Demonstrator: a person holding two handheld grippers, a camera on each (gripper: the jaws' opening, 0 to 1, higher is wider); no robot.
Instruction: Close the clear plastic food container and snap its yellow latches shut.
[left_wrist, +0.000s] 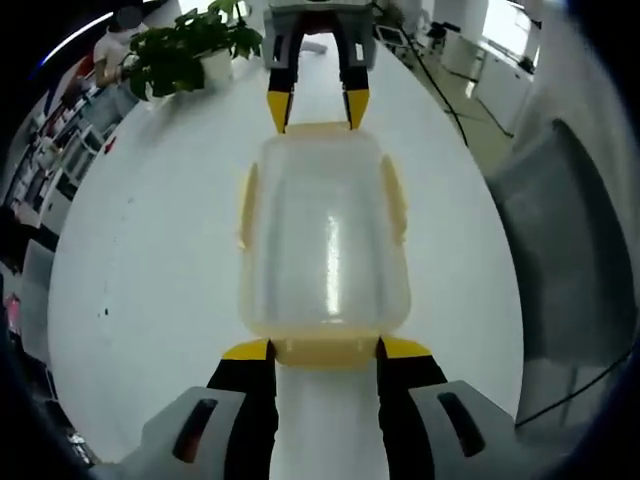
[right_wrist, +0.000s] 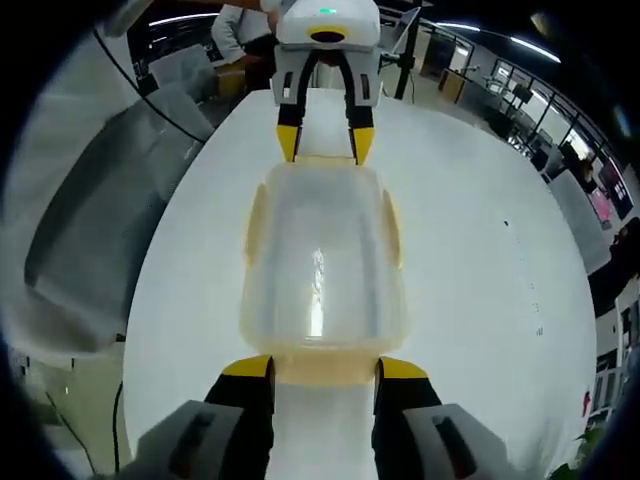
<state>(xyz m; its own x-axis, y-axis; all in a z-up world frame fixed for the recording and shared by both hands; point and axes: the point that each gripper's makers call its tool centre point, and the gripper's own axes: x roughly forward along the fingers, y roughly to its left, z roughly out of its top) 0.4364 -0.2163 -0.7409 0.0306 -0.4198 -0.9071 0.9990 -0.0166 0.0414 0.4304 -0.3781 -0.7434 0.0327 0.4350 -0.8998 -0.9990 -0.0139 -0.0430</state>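
I work both tongs at opposite short ends of the clear plastic food container (left_wrist: 325, 240), which sits mid-frame on the white desk (left_wrist: 150, 300) with its lid on and its long axis running straight up the frame from my left tongs (left_wrist: 325, 347) at the bottom edge to my right tongs (left_wrist: 318, 110) at the top. In the right gripper view the same container (right_wrist: 322, 270) runs up from the right tongs (right_wrist: 325, 368) toward the left tongs (right_wrist: 324, 142). Each pair stands spread, its yellow tips flanking an end latch (left_wrist: 325, 350) without clenching on it; the side latches (left_wrist: 393, 195) look splayed slightly outward, so I judge them not yet snapped. The step in hand, as I read it, is latching the ends: the next move calls for pressing each end latch down and inward against the container's rim while the opposite tongs brace it from sliding along the desk. A potted plant (left_wrist: 185, 50) stands in the upper left of the left gripper view, well apart.
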